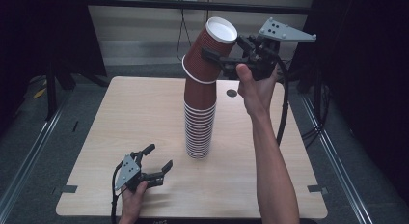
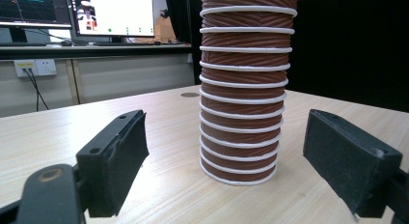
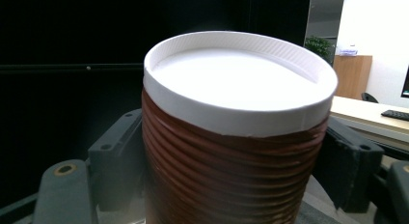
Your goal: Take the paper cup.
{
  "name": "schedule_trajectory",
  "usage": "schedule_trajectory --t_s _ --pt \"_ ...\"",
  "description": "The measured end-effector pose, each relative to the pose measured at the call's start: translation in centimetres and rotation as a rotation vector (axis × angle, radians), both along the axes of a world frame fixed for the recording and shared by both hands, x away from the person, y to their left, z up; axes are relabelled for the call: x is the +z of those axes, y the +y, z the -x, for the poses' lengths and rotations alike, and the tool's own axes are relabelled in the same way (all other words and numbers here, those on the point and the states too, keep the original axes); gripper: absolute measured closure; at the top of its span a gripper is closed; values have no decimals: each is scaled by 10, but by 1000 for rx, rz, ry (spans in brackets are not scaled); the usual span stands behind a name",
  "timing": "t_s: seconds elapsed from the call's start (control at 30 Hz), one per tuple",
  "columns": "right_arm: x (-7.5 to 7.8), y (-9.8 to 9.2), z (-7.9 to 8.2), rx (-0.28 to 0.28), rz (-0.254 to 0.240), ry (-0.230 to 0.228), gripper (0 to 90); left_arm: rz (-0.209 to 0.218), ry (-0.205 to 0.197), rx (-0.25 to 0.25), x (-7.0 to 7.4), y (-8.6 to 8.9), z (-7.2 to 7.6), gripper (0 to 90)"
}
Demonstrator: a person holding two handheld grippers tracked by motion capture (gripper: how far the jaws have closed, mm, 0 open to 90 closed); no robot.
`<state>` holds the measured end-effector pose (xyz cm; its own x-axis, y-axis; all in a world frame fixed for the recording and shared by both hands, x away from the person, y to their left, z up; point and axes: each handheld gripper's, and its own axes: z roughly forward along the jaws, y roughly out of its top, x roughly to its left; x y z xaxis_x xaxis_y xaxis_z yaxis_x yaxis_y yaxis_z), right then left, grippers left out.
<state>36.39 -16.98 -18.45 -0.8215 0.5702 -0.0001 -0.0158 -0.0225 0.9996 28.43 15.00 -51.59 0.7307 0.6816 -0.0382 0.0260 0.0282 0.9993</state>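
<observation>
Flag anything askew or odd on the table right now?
The top cup leans off-axis from the stack of brown paper cups, tipped toward the right gripper, whose jaws clamp its ribbed wall. Its base sits over the stack's top. The left gripper rests open on the table, clear of the stack.

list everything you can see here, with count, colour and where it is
stack of cups: one tall stack, brown with white rims, upside down at the middle of the table
top cup: one, brown with white rim and white base, tilted off the top of the stack, clamped by the right gripper
table: one, light wood, middle of the high view
round hole: one, dark, in the tabletop right of the stack
monitors: two, lit, on a desk behind the table in the left gripper view
wall socket: one, white, below the monitors
left gripper: one, black, low over the table's near left, jaws apart and empty
right gripper: one, black, raised above the stack
</observation>
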Motion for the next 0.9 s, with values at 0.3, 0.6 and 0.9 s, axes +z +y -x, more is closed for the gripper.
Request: schedule_trajectory --t_s 0.3,0.6,0.9 --pt "-4 6 -1 -8 31 12 205 0 0 0 0 0 0 155" --pt "-5 8 -2 -15 30 2 206 0 0 0 0 0 0 155" --pt "0 -4 4 -21 -38 -35 207 0 0 0 0 0 0 155"
